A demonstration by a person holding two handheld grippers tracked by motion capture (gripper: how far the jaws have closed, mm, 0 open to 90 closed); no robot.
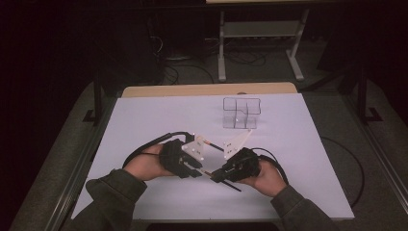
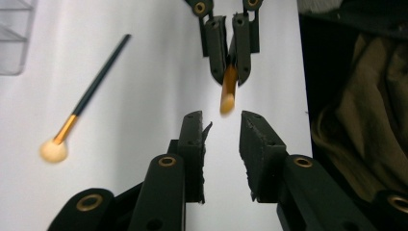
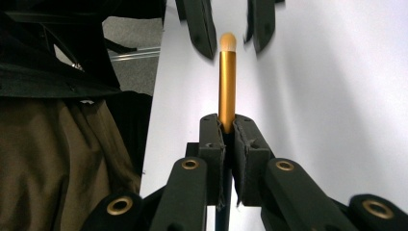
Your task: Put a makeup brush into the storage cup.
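Above the table (image 1: 144, 125), right hand-held gripper (image 3: 229, 126) clamps a gold brush (image 3: 227, 82); left hand-held gripper (image 2: 221, 126), open, awaits handover; organizer (image 1: 241, 113) unfilled.

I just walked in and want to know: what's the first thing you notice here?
Two black claws meet nose to nose near the front of the white table. The right claw pinches a gold makeup brush and points its soft tip into the gap of the open left claw. A second makeup brush lies flat on the table nearby, and a clear plastic organizer stands farther back.
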